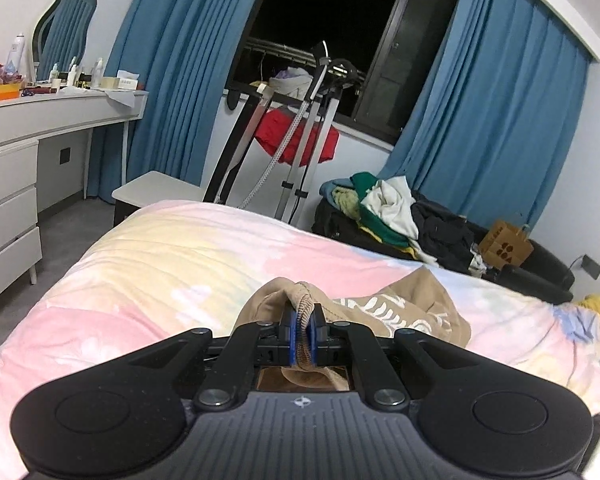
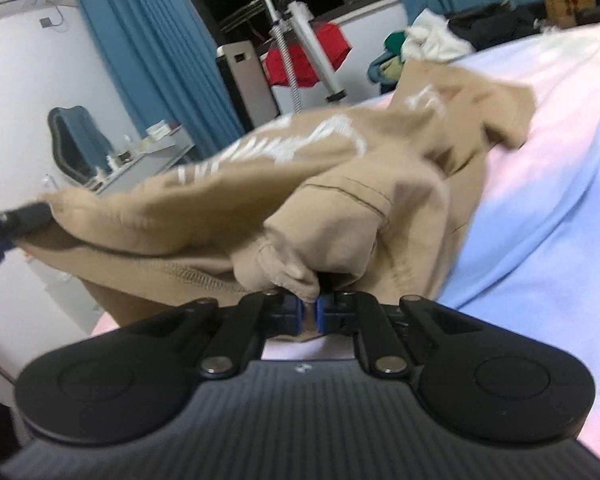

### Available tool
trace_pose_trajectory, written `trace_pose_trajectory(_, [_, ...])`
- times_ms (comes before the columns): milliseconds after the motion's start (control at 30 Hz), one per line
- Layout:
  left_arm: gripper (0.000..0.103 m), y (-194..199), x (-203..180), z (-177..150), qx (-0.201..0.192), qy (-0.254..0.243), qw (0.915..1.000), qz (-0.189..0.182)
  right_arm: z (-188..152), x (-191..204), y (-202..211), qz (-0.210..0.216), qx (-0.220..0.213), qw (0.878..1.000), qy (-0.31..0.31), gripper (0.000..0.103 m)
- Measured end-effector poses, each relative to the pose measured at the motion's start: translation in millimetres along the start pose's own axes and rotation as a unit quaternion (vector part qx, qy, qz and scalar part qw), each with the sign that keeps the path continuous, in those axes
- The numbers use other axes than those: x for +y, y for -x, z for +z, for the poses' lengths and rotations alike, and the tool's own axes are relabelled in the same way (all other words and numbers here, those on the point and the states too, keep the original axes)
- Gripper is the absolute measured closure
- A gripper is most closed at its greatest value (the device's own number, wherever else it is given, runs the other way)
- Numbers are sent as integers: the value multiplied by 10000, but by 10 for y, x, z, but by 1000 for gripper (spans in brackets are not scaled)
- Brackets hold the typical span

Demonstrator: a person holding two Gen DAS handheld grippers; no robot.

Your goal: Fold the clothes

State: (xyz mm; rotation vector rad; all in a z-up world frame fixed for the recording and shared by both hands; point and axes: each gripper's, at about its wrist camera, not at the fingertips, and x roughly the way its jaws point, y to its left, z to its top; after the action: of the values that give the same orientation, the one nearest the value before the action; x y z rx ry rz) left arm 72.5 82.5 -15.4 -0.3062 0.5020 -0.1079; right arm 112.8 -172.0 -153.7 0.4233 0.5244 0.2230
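A tan top point(image 2: 340, 184) with white print lies bunched up on a bed point(image 1: 160, 256) that has a pink, yellow and blue cover. The left gripper point(image 1: 301, 334) is pinched tight on a ribbed edge of the tan top, and the cloth sticks up between its blue pads point(image 1: 289, 332). The right gripper point(image 2: 309, 309) is pinched on another fold of the same top, with a lump of cloth squeezed between its two blue pads. In the right wrist view, the top is pulled up off the bed and stretches over to the left, where the tip of the left gripper grips its far edge. Behind the bed stand blue curtains point(image 1: 500, 112), a dark window point(image 1: 324, 12), a clothes rack point(image 1: 308, 128) with something red on it, and a pile of clothes point(image 1: 400, 212). A white desk point(image 1: 40, 120) with bottles stands to the left
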Motion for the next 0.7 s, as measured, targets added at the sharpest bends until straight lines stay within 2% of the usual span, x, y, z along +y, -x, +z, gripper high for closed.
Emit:
trace_pose_trajectory(100, [96, -29, -25, -55, 270, 79, 9996, -97, 54, -35, 327, -294, -182, 9994, 101, 95])
trace_pose_trajectory(200, [95, -60, -95, -236, 791, -251, 9965, -117, 144, -112, 629, -730, -170, 9971, 155, 95])
trace_pose_trajectory(333, [95, -195, -162, -597, 1742, -548, 9832, -64, 152, -355, 898, -1309, 109, 9913, -121, 95])
trace_pose_trajectory(433, [95, -290, -184, -832, 2231, -806, 9714, 98, 32, -568, 981, -1709, 450, 9833, -424, 93])
trace_pose_trajectory(533, [91, -258, -188, -877, 2330, -976, 9673, 230, 10, -688, 1036, -1807, 442, 9800, -706, 92])
trace_pose_trajectory(600, [84, -163, -219, -845, 2175, -1185, 9683, 314, 62, -590, 1044, -1549, 239, 9868, -416, 92])
trace_pose_trajectory(667, [78, -7, -275, -823, 1879, -1483, 9702, 383, 72, -398, 971, -1279, 209, 9914, 177, 82])
trace_pose_trajectory(700, [76, 77, -300, -799, 1731, -1613, 9709, 366, 57, -323, 917, -1162, 242, 9921, 393, 66])
